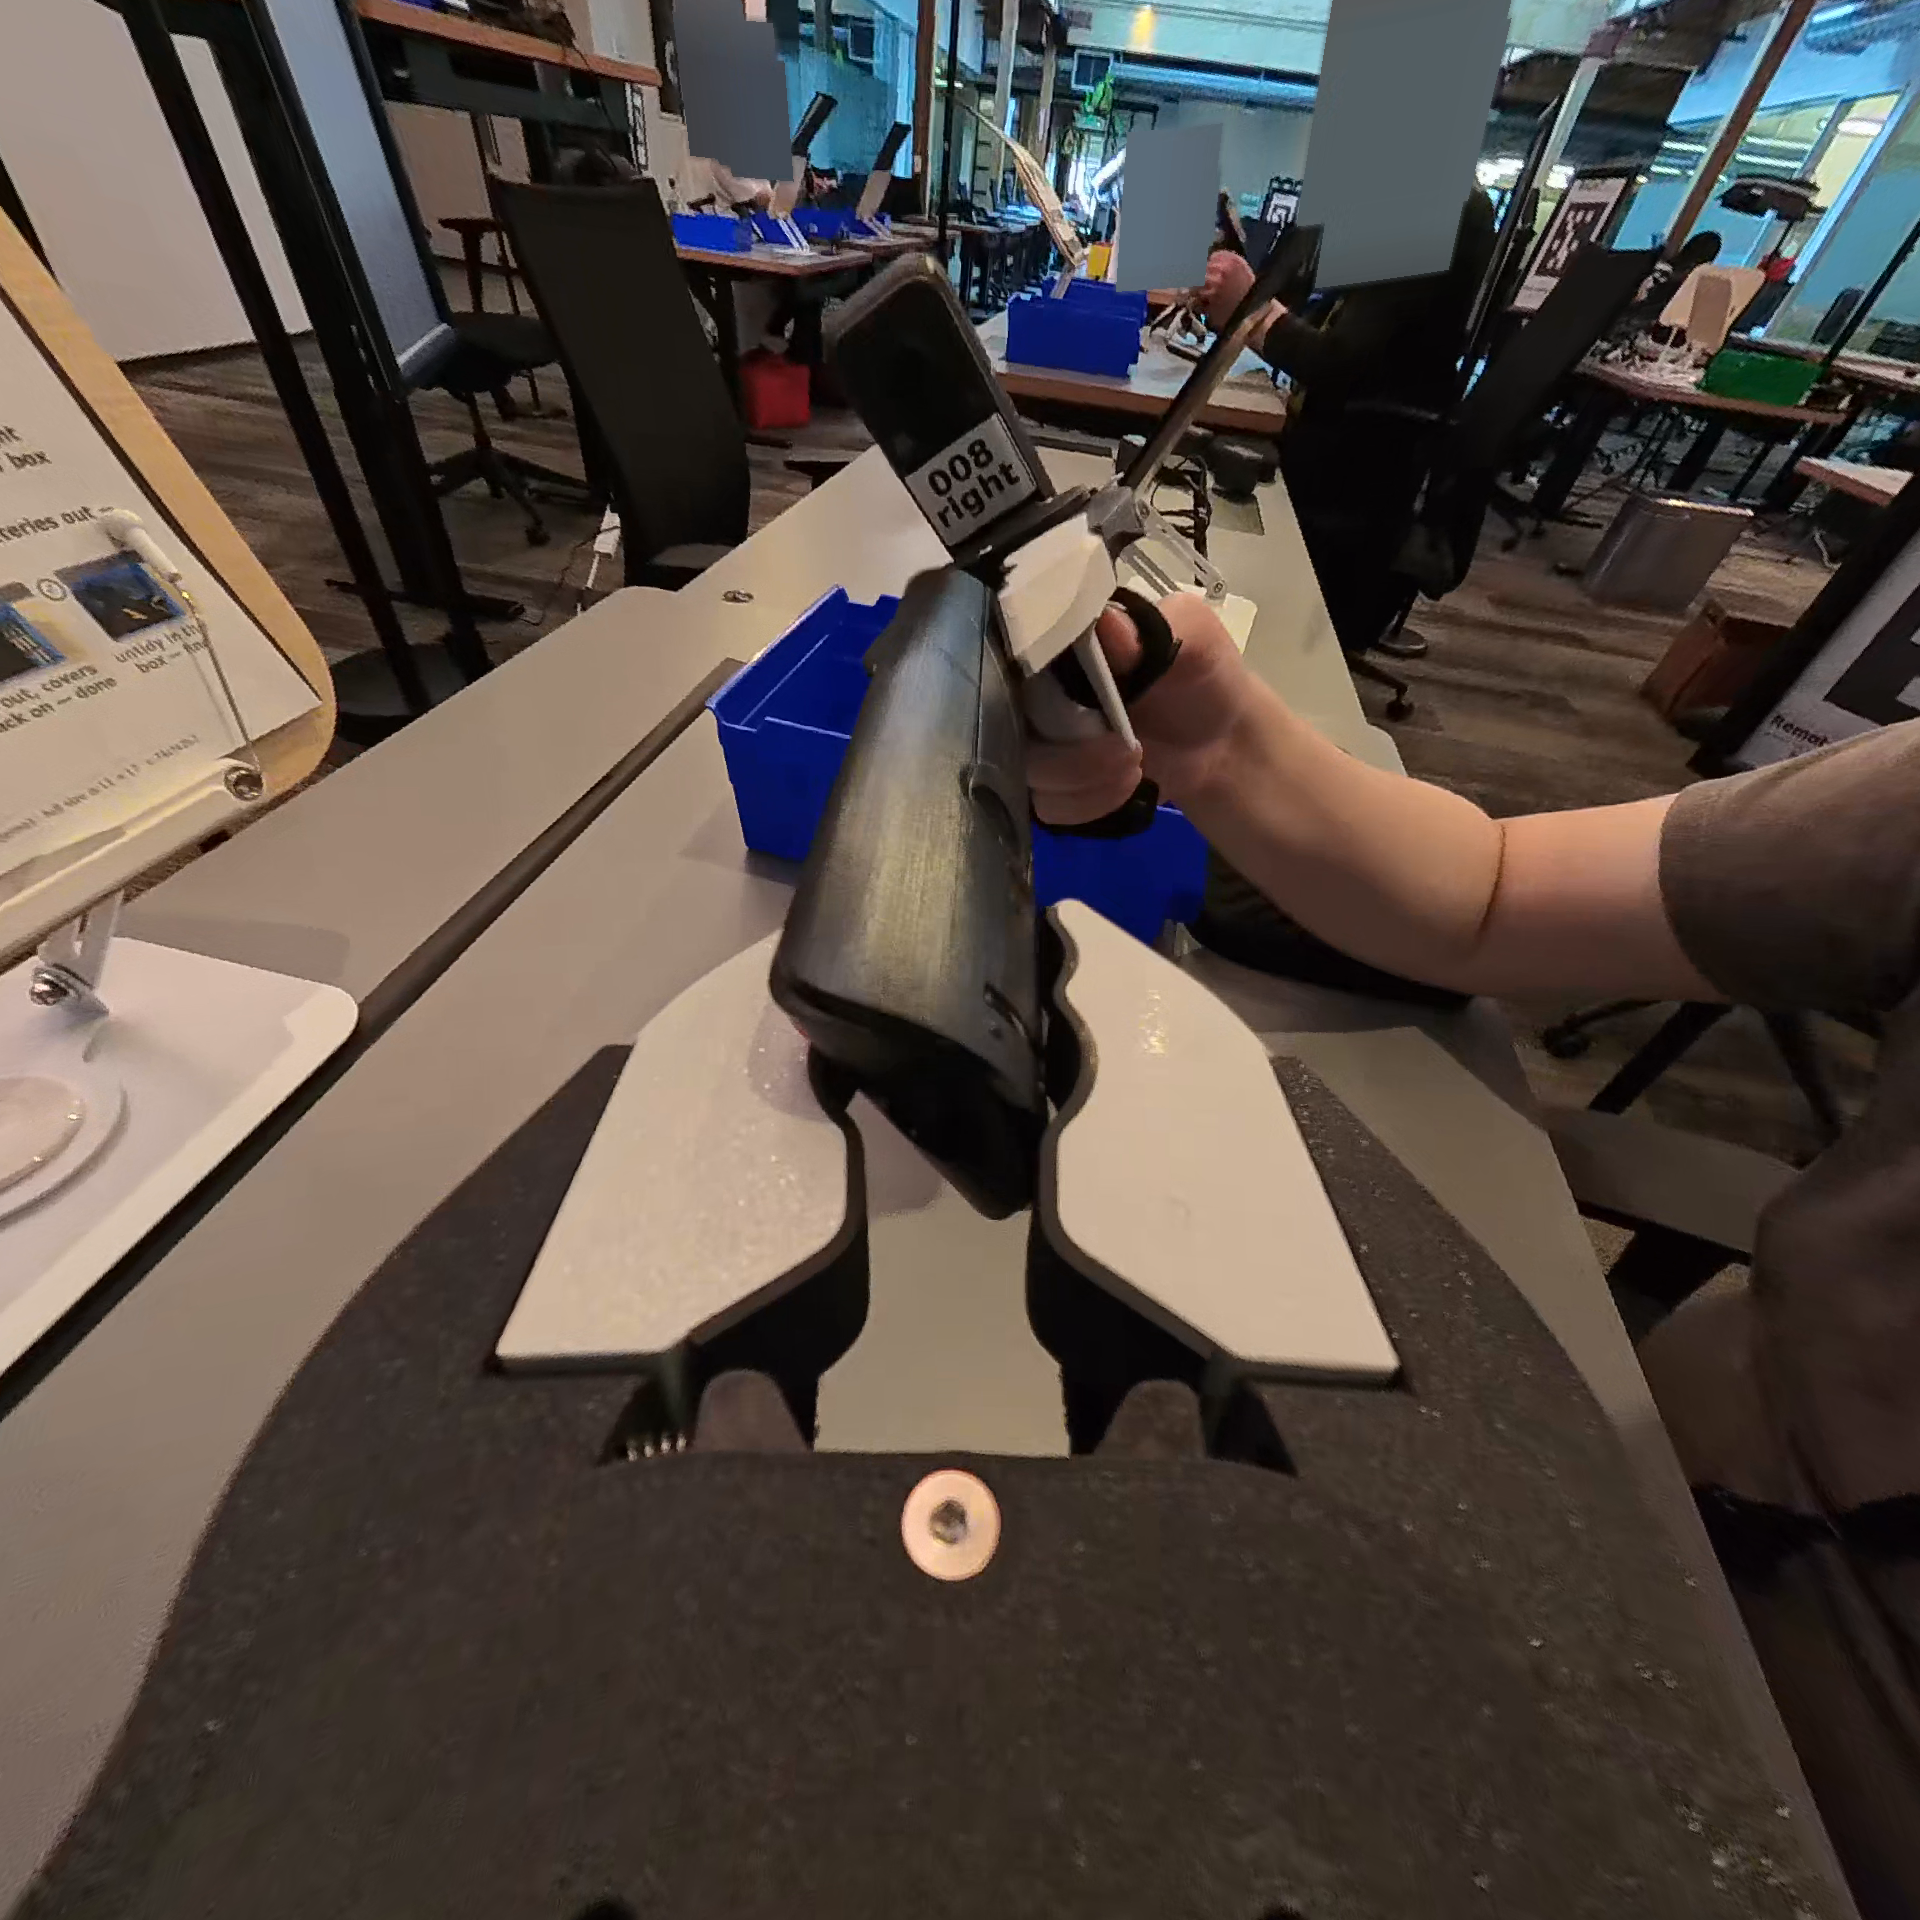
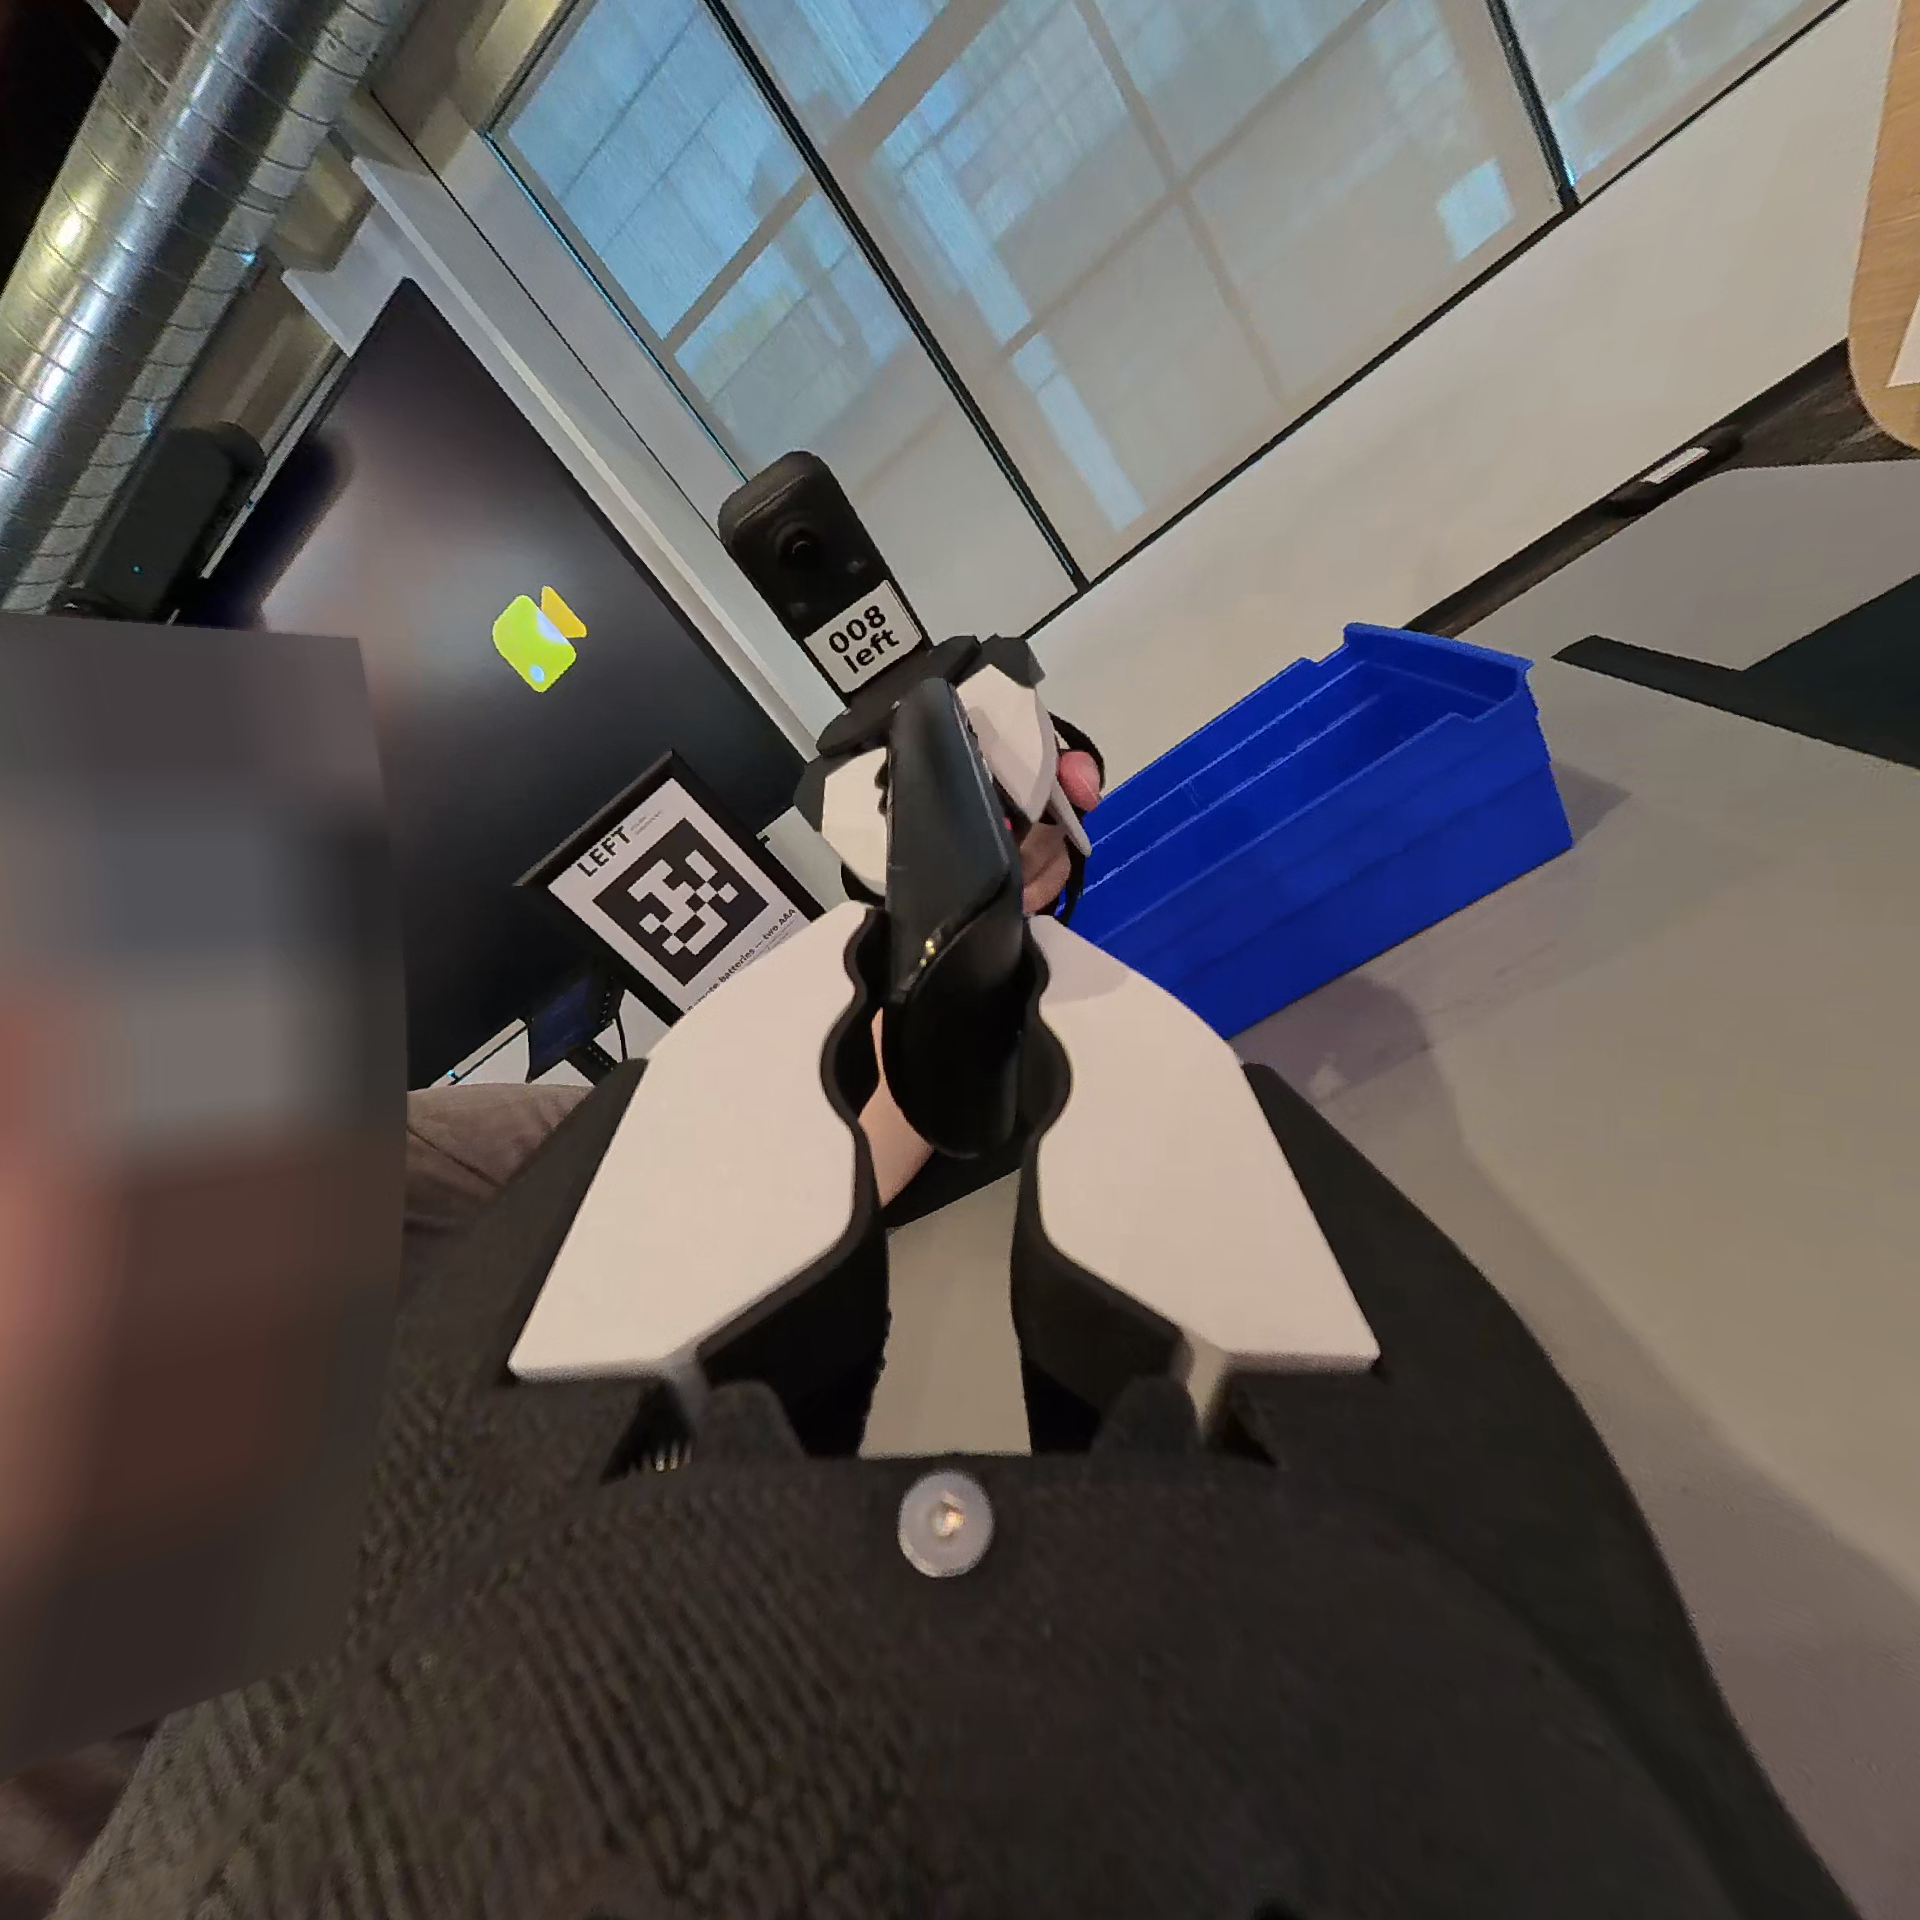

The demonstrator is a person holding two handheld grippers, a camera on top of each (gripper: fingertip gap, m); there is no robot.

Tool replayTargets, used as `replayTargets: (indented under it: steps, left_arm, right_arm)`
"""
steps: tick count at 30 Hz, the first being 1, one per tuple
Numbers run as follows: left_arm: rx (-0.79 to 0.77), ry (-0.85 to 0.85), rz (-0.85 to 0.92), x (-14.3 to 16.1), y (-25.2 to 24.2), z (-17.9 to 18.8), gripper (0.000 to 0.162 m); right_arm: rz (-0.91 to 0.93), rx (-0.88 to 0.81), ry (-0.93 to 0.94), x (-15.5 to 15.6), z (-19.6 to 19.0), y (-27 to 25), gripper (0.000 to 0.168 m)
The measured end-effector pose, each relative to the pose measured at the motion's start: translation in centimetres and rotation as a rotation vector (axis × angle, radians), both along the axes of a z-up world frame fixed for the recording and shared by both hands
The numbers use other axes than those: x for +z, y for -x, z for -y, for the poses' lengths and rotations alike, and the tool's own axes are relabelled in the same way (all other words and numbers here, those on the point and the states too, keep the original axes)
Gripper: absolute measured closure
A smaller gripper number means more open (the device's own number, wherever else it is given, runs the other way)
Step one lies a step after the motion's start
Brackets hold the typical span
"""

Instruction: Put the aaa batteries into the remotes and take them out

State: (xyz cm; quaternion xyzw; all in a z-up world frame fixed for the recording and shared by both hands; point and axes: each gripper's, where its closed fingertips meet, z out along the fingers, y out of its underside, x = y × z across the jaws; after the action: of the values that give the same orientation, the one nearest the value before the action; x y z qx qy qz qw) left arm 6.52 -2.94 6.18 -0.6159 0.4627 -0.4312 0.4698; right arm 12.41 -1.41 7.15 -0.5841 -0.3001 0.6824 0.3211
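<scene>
A black remote (image 1: 914, 894) hangs in mid-air above the table (image 1: 416, 831), its long axis running between the facing left gripper (image 1: 940, 1101) and right gripper (image 2: 940, 997), each clamped on one end.

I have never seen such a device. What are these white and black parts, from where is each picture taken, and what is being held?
There is no robot: a person holds a hand tool with two white fingers in each hand. Each picture comes from a camera on one tool, looking along its fingers. The left gripper and the right gripper face each other and both clamp one black remote, lifted above the grey table. A blue bin stands on the table behind it. No batteries are visible. The person's hand holds the right tool.
</scene>
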Motion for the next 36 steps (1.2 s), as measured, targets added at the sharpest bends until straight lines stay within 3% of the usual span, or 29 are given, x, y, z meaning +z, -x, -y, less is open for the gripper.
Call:
replayTargets:
  steps: [13, 19, 36]
  left_arm:
    - [0.034, 0.0, 0.013, -0.2, -0.6, -0.6, 0.132]
    - [0.007, -0.016, 0.032, 0.3, -0.9, 0.1, 0.127]
    - [0.036, 0.011, 0.062, 0.2, -1.2, -0.3, 0.134]
  right_arm:
    - [-0.107, -0.076, 0.019, 0.9, -0.3, 0.6, 0.145]
    - [-0.081, -0.059, -0.016, 1.2, 0.0, 0.3, 0.145]
    - [-0.049, -0.062, -0.047, 1.2, 0.1, 0.1, 0.145]
